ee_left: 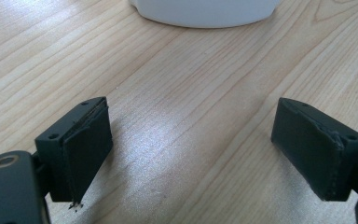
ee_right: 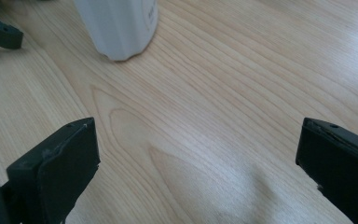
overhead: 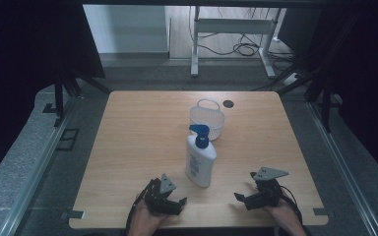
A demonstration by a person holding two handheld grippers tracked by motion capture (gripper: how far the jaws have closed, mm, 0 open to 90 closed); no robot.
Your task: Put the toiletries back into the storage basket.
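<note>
While both grippers are resting low at the near edge of the wooden table point(overhead: 142, 137), the left gripper point(overhead: 170, 204) and the right gripper point(overhead: 246, 198) are each spreading their jaws wide and gripping nothing, bare wood showing between the pads in both gripper views. Just beyond and between them, a white pump bottle point(overhead: 200, 160) with a blue pump head point(overhead: 200, 133) is standing upright near the table's middle, its base appearing at the top of the left gripper view point(ee_left: 205, 11) and the right gripper view point(ee_right: 119, 25). It is probably going to feel fairly heavy if full, with stiff, smooth and somewhat slippery plastic walls, so gripping across the flat body low down looks safer than the narrow pump neck. Behind it, touching or nearly so, a white plastic basket point(overhead: 206, 119) is sitting empty. Counting: two grippers, one bottle, one basket.
</note>
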